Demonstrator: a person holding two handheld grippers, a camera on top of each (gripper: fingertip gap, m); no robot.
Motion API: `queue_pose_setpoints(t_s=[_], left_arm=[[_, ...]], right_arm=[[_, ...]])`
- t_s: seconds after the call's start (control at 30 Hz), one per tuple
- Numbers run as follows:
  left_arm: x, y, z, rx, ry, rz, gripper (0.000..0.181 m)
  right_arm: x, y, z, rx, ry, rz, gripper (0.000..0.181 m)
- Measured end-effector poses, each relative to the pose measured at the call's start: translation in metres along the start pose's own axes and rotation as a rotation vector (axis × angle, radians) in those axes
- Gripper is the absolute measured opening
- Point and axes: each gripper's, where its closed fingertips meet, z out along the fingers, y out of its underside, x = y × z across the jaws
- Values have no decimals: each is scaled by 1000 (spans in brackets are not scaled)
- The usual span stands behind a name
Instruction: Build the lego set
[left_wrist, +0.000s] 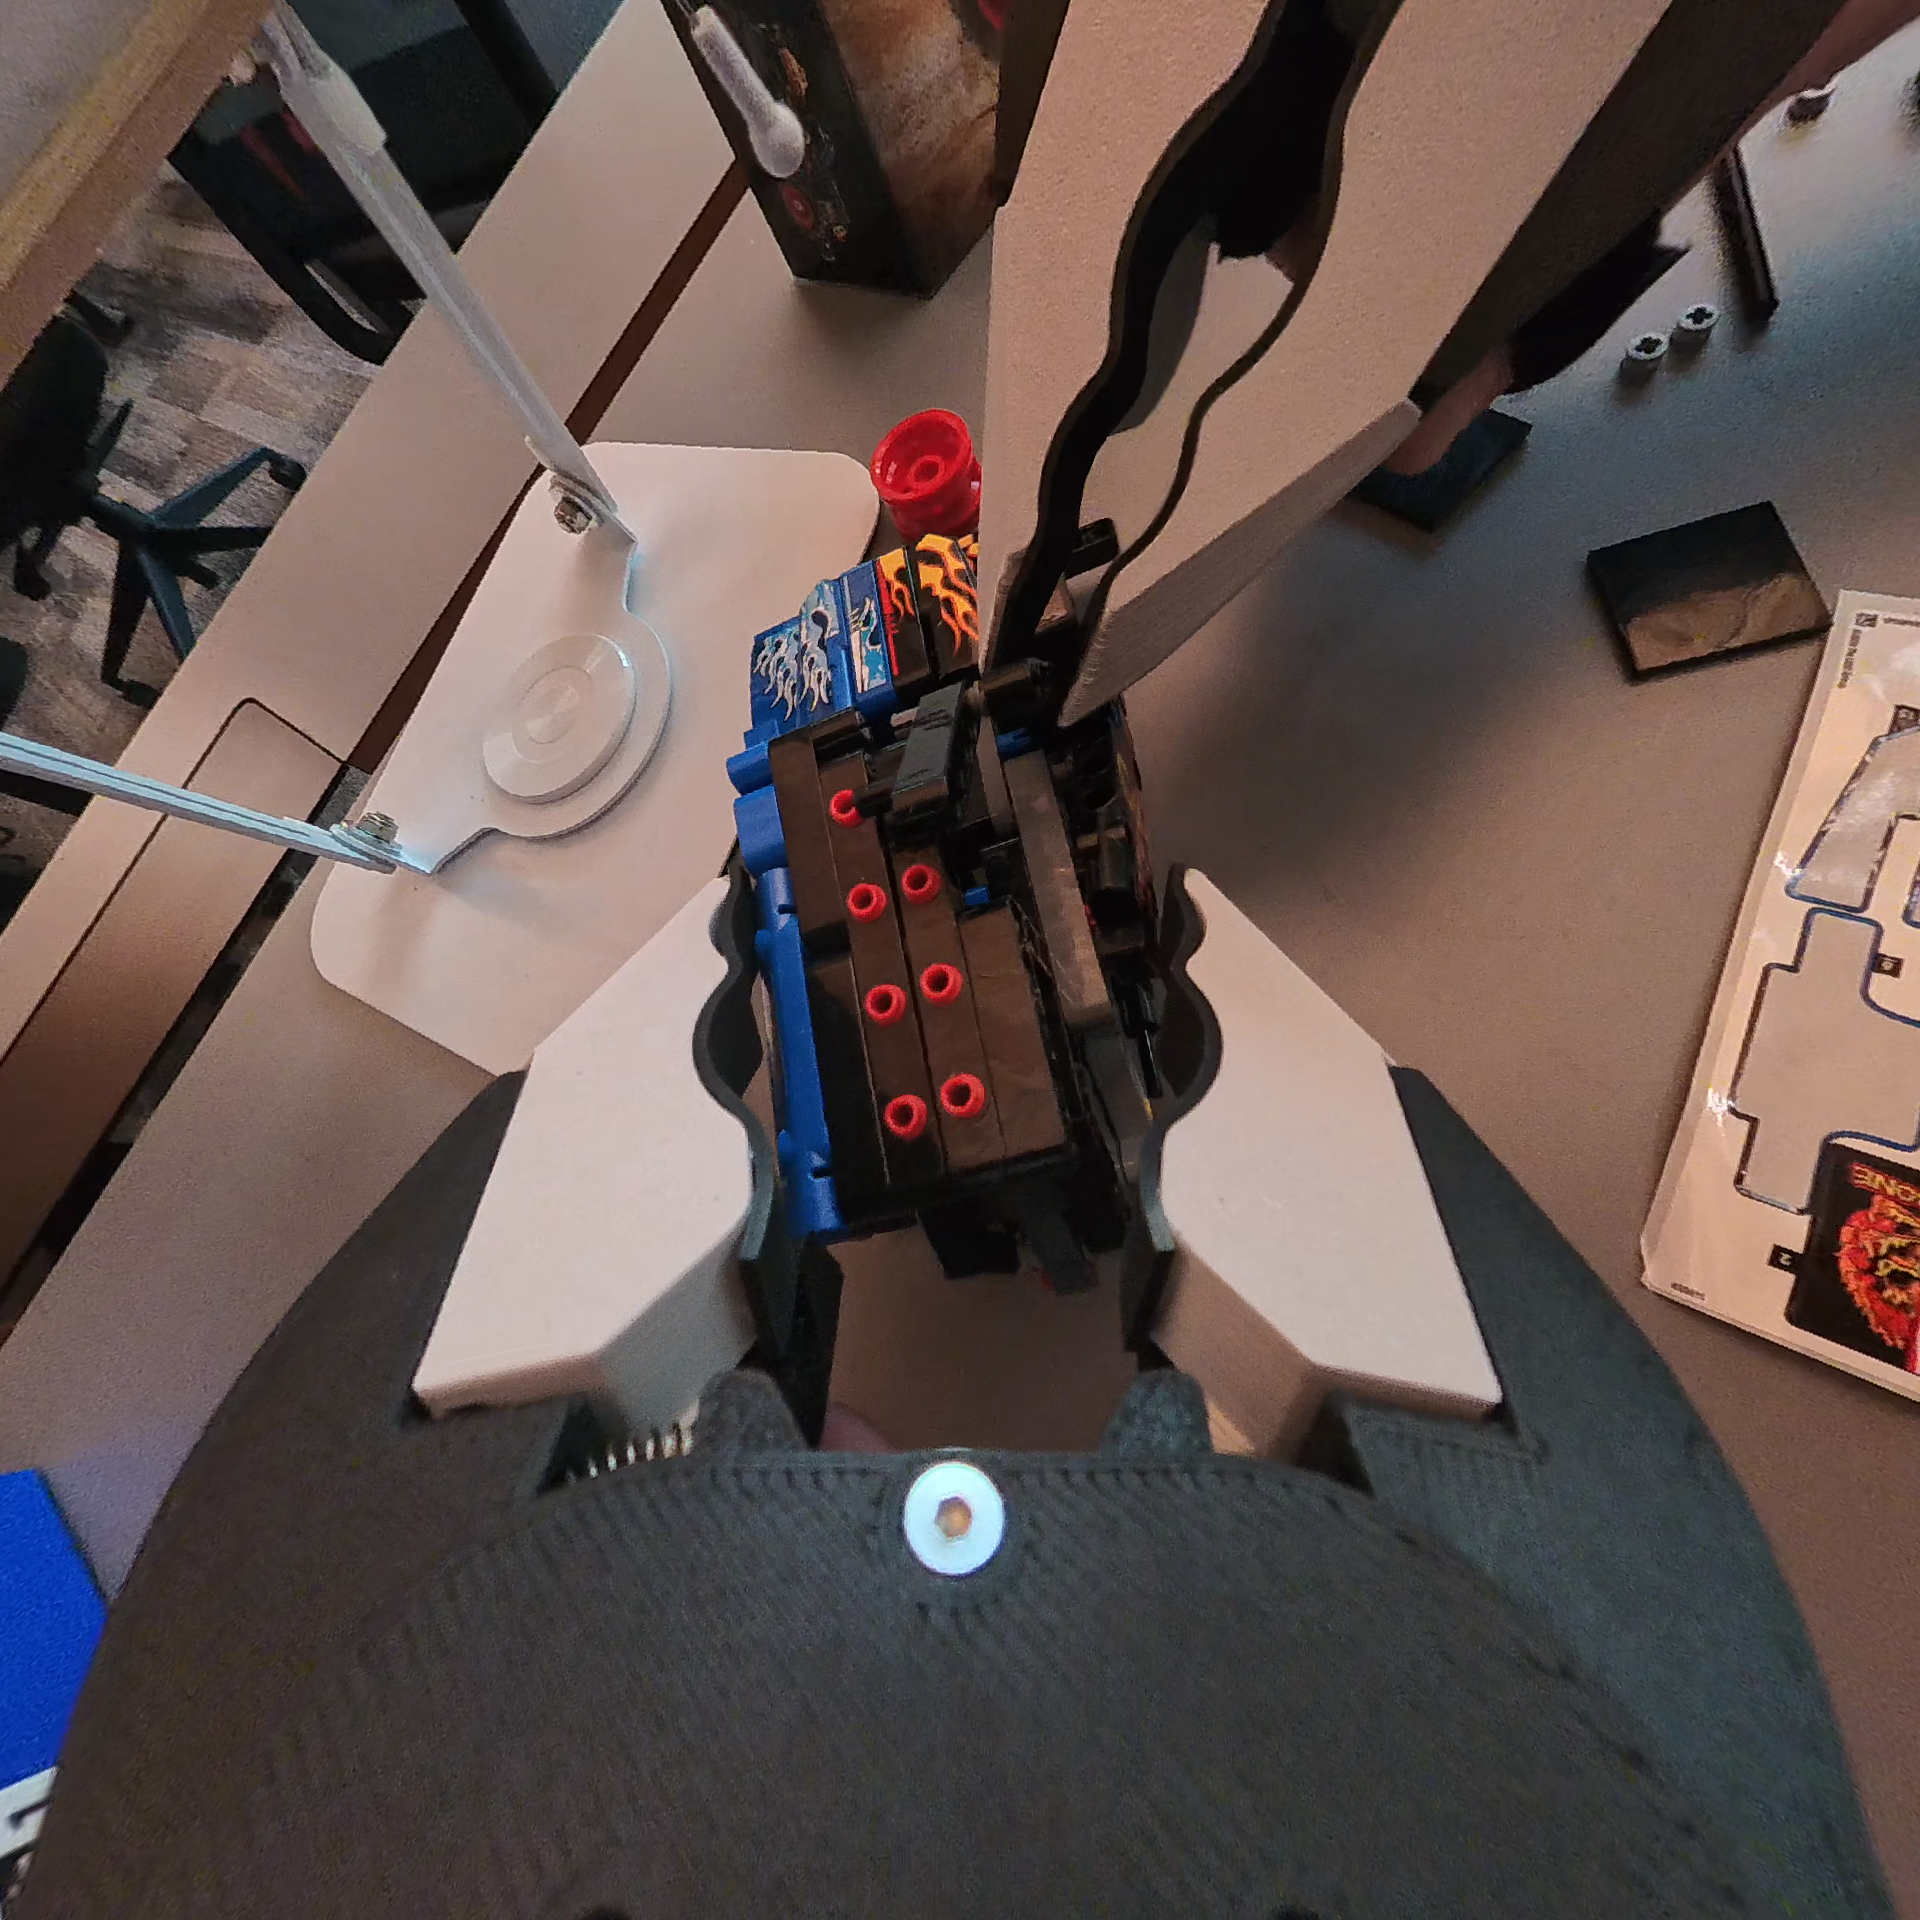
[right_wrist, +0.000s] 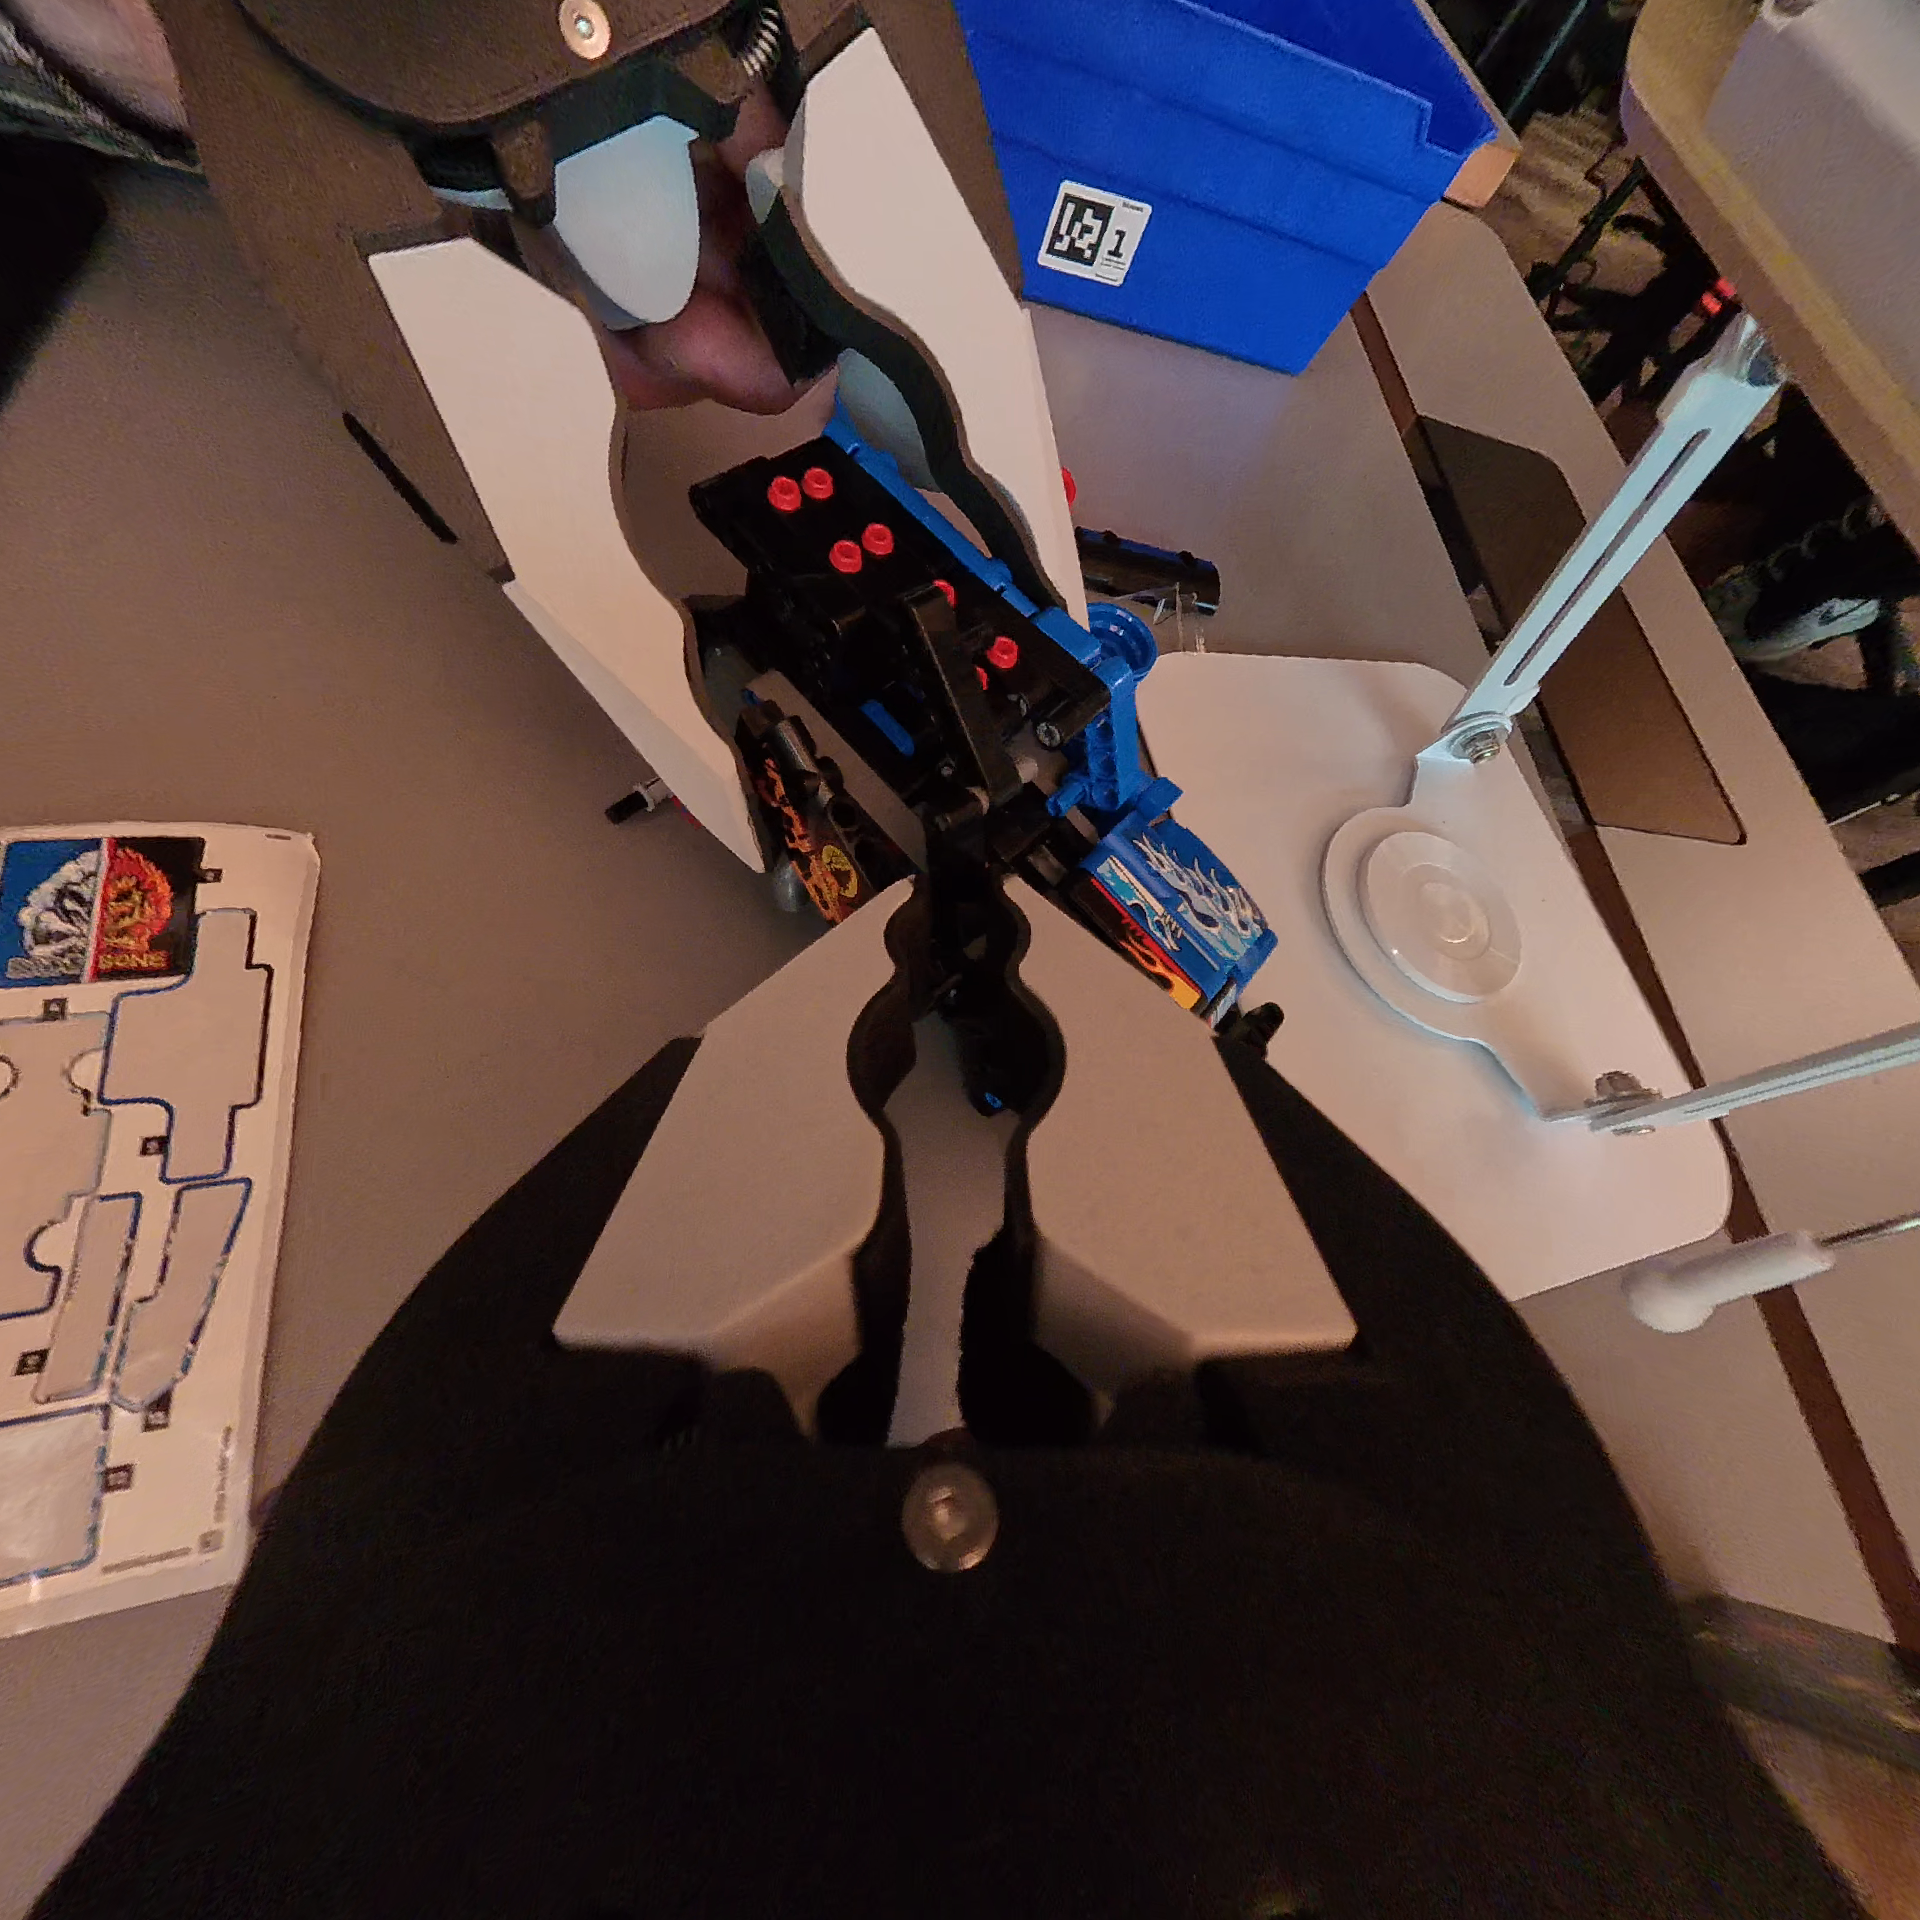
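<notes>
The lego model (left_wrist: 935, 987), a black and blue block with red pins and flame-stickered panels (left_wrist: 862, 634), hangs above the table. My left gripper (left_wrist: 951, 935) is shut on its blue and black sides. My right gripper (left_wrist: 1029, 675) comes down from above and is shut on a black beam (left_wrist: 930, 758) that sticks out of the model's top. In the right wrist view my right gripper (right_wrist: 956, 914) pinches that black beam (right_wrist: 956, 717), the model (right_wrist: 831, 561) lies beyond it, and the left gripper (right_wrist: 904, 665) clamps it from the far side.
A red wheel hub (left_wrist: 925, 473) lies behind the model. A sticker sheet (left_wrist: 1818, 987) lies at the right, also in the right wrist view (right_wrist: 135, 1195). Also there: a white stand base (left_wrist: 582, 727), black tiles (left_wrist: 1704, 603), a dark box (left_wrist: 862, 135), a blue bin (right_wrist: 1226, 156). From the right gripper's tips to the red wheel hub (left_wrist: 925, 473) is close to 12 cm.
</notes>
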Motion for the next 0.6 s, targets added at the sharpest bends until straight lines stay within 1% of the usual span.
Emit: queue_pose_setpoints(t_s=[0.17,0.33,0.43,0.6], left_arm=[[0,-1,0,31,31,-23,76],[0,-3,-1,59,64,-51,75],[1,-4,-2,86,97,-80,75],[3,-8,-1,127,142,-100,74]], right_arm=[[3,1,0,5,3,-76,7],[4,1,1,34,-6,-86,7],[4,2,0,47,-14,-127,7],[8,5,-3,29,-31,-169,7]])
